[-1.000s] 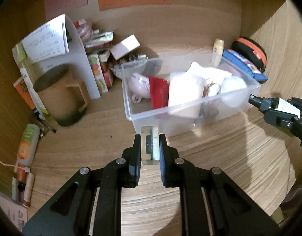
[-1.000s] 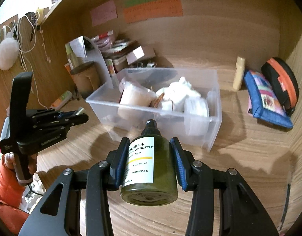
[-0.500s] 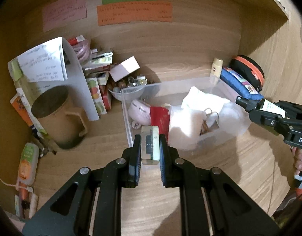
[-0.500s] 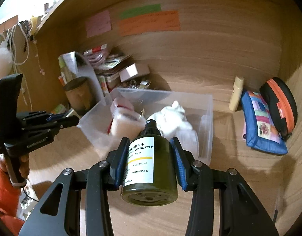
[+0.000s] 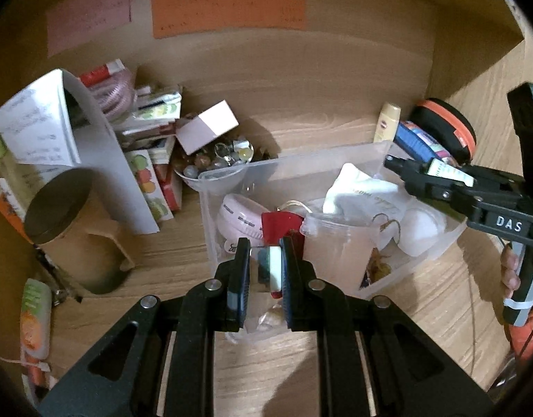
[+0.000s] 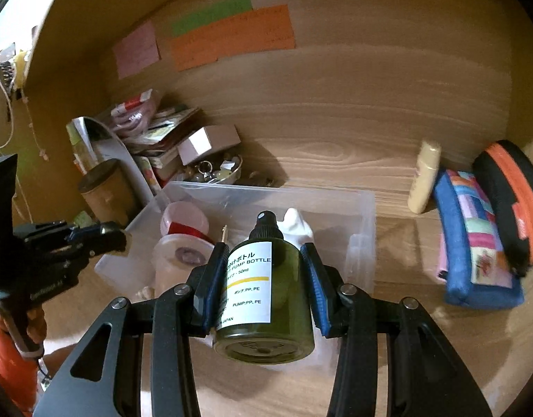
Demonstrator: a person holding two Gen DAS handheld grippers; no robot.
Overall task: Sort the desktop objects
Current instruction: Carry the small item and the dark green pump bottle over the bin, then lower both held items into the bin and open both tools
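My left gripper (image 5: 264, 260) is shut on a small flat white and green block (image 5: 270, 267), held above the near left corner of a clear plastic bin (image 5: 367, 151). My right gripper (image 6: 264, 271) is shut on a dark green pump bottle (image 6: 266, 295) with a white label, nozzle pointing away, over the bin's (image 6: 361, 239) near edge. In the left wrist view the right gripper (image 5: 401, 168) reaches in from the right over the bin. The bin holds a pink round case (image 5: 236, 219), a red item (image 5: 278, 224), a clear cup (image 5: 332, 246) and white cloth (image 5: 356, 187).
A brown mug (image 5: 68, 222), folded papers (image 5: 40, 132), boxes and a bowl of trinkets (image 5: 214, 160) crowd the back left. A cream tube (image 6: 424, 177), a blue patchwork pouch (image 6: 474, 239) and a black and orange case (image 6: 513, 201) lie at the right. Coloured notes hang on the wooden back wall.
Both grippers have moved forward with their loads, from in front of the bin to over it. The bin and back wall now look nearer.
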